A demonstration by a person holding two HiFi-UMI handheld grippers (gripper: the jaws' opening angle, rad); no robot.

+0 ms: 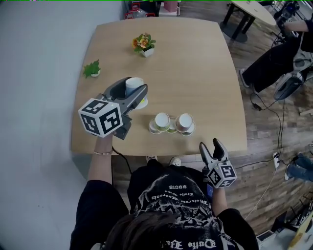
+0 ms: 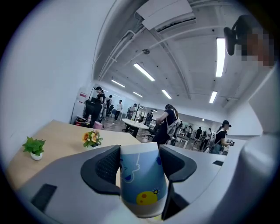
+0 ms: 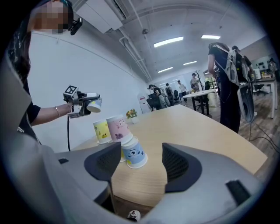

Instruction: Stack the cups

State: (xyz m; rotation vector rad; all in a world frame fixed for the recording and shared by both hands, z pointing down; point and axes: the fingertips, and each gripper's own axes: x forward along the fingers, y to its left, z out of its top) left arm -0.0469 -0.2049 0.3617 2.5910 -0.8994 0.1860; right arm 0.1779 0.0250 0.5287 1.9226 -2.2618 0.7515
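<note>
My left gripper [image 1: 137,88] is raised over the left part of the wooden table [image 1: 200,63], shut on a white paper cup [image 1: 133,84]. In the left gripper view that cup [image 2: 141,181], printed in blue and yellow, sits clamped between the pads of the left gripper [image 2: 139,158]. Near the front edge stands a tight group of upturned cups [image 1: 172,123]: a yellow cup [image 3: 101,130], a blue cup [image 3: 133,153] and a pink cup [image 3: 118,127] that sits higher and tilted. My right gripper [image 1: 209,145] hangs open just off the table's front edge, empty [image 3: 141,164], facing the group.
A small pot of orange flowers [image 1: 144,44] and a tiny green plant [image 1: 92,70] stand at the back left of the table. A grey wall runs along the left. A seated person [image 1: 276,56], another table [image 1: 254,12] and floor cables are to the right.
</note>
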